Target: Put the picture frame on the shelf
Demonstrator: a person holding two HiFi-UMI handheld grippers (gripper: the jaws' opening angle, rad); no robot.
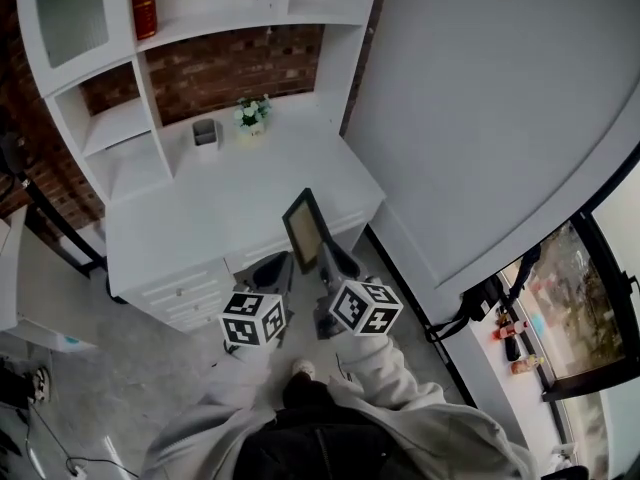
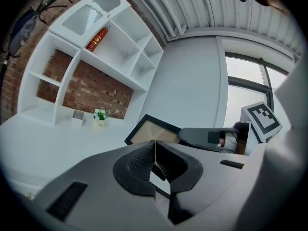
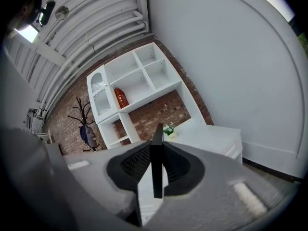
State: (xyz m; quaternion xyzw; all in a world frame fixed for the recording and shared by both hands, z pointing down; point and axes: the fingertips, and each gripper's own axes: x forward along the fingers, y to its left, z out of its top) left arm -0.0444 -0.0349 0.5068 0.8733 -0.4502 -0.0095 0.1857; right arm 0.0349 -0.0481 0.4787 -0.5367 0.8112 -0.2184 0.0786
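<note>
The picture frame (image 1: 304, 230) is black with a tan backing, and it stands upright above the white desk's front edge (image 1: 190, 253). My right gripper (image 1: 332, 260) is shut on its lower side. In the right gripper view the picture frame (image 3: 156, 165) shows edge-on as a thin black strip pinched between the pads. Beside it on the left, my left gripper (image 1: 272, 266) holds nothing, and in its own view the left gripper (image 2: 155, 150) has its pads together. That view also shows the picture frame (image 2: 151, 133) ahead. The white shelf unit (image 1: 120, 123) rises at the desk's back against a brick wall.
A small potted plant (image 1: 252, 115) and a grey cup (image 1: 205, 133) sit at the back of the desk. A red book (image 1: 143, 3) stands on an upper shelf. A white wall (image 1: 480, 118) closes the right side. Drawers (image 1: 190, 293) front the desk, and a coat stand (image 3: 85, 124) is off to the left.
</note>
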